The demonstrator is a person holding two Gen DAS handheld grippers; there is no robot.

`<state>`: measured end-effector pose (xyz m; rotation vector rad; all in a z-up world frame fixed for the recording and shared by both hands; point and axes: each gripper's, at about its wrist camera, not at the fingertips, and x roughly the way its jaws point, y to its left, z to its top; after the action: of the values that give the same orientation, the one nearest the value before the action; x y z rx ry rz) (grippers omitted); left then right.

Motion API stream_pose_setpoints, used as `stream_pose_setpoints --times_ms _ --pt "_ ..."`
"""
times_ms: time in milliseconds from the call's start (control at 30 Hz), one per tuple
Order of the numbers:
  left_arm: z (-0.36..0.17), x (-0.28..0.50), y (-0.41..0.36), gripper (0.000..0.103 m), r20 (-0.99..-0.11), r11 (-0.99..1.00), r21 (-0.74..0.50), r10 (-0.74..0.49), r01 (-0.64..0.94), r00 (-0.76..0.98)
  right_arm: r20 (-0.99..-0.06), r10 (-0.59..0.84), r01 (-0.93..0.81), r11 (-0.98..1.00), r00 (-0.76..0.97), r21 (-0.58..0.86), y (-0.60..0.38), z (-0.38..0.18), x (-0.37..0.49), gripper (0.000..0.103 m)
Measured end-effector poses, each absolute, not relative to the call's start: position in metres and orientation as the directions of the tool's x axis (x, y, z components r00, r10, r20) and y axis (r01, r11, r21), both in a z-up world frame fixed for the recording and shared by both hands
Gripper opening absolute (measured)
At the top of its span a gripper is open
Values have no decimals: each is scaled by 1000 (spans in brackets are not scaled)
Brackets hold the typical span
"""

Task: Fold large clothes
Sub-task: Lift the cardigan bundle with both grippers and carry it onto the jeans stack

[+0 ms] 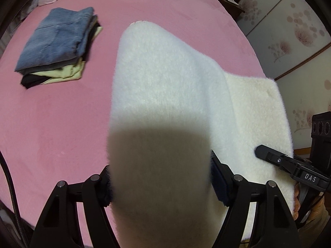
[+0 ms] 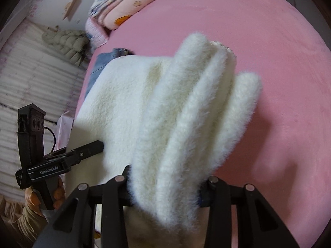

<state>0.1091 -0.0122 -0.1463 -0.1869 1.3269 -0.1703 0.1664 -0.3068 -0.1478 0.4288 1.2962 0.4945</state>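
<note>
Pink bed sheet [image 1: 62, 113] fills both views; one bed, pillows at the head [image 2: 124, 6]. One white fluffy garment [image 1: 165, 86] is held above the sheet between two grippers, not lying flat. Left gripper [image 1: 160, 177] has both fingers pressed onto a single thick fold of it, fabric filling the gap between the pads. Right gripper [image 2: 165, 188] pinches a bunched edge showing three rolled ridges of fleece [image 2: 186, 113]. Each wrist view also catches the other gripper clamped on the garment's edge, with the person's hand [image 2: 41, 198] on the handle. One stack of folded clothes [image 1: 58, 47] sits well apart on the far left of the sheet: denim on top, grey, pale yellow and black layers under it.
</note>
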Motion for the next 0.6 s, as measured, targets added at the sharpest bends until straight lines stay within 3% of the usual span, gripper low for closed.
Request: stream_pose_setpoints --times_ms 333,600 --pt "-103 80 84 73 -927 965 -257 -228 -59 296 -790 589 -232 803 172 549 -223 -96 164 39" --pt "-99 119 189 73 -917 958 -286 -268 -21 296 -804 564 -227 821 188 523 -135 -82 183 39"
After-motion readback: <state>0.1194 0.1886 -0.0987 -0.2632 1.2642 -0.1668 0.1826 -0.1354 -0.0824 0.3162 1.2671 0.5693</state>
